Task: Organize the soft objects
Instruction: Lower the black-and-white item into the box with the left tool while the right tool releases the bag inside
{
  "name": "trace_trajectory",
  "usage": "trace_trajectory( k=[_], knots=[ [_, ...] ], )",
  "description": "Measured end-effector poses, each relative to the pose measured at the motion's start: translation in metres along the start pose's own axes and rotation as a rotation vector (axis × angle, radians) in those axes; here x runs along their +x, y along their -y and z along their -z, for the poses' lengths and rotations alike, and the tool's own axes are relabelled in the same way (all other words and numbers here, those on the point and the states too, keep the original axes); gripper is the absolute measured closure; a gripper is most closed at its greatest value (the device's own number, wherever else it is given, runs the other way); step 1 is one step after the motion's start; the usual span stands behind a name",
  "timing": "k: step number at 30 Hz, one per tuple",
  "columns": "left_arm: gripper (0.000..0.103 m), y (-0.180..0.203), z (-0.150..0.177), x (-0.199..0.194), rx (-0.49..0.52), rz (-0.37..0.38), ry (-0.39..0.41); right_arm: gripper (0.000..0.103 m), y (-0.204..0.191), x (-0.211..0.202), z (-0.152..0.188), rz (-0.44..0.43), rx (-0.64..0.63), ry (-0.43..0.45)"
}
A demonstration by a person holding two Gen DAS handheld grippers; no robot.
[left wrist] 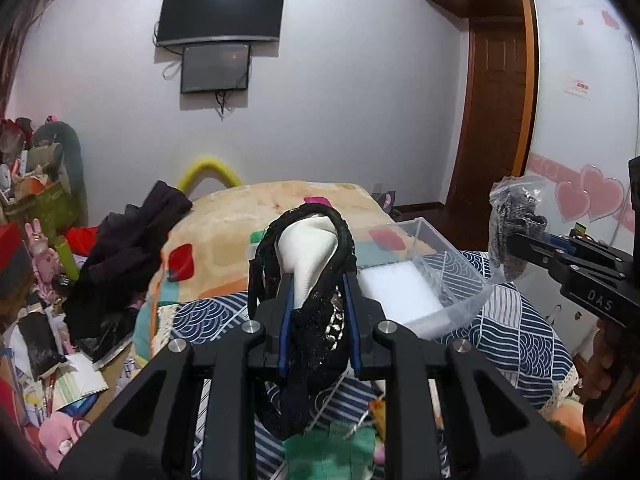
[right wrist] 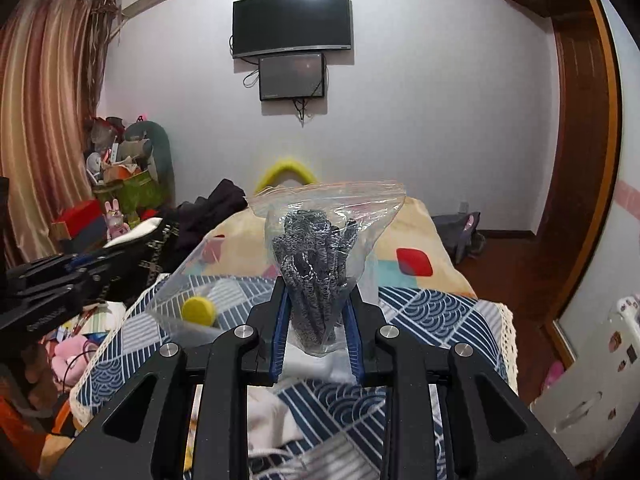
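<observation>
My left gripper is shut on a black lace garment with a white cup lining, lifted above the bed. It shows at the left of the right wrist view too, the left gripper with the garment in it. My right gripper is shut on a clear zip bag holding a grey-and-black knitted item, also raised. The same bag hangs from the right gripper at the right of the left wrist view. A clear plastic box lies on the bed between them.
The bed carries a blue-and-white patterned cover and a pastel blanket. Dark clothes are heaped at its left edge. A yellow round object lies in the clear box. Cluttered floor and boxes are left; a wooden door right.
</observation>
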State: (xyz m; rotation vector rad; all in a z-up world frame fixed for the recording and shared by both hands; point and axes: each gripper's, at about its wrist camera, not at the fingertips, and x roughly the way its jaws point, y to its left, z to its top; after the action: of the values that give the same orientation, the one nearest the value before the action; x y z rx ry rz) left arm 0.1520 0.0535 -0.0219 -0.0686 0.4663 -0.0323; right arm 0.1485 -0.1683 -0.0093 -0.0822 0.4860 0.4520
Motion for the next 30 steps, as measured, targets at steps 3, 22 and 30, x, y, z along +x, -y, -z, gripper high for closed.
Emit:
trace_trajectory(
  k=[3,22,30],
  knots=[
    [0.081,-0.001,-0.004,0.018,-0.005,0.007,-0.027,0.080,-0.001,0.011,-0.003,-0.007,0.005,-0.009],
    [0.074,0.012,0.007,0.130,0.013,0.022,-0.258,0.078,-0.013,0.090,0.015,-0.040,-0.001,-0.257],
    [0.061,0.014,0.010,0.121,-0.009,0.060,-0.267,0.044,-0.009,0.071,0.007,-0.034,-0.012,-0.201]
  ],
)
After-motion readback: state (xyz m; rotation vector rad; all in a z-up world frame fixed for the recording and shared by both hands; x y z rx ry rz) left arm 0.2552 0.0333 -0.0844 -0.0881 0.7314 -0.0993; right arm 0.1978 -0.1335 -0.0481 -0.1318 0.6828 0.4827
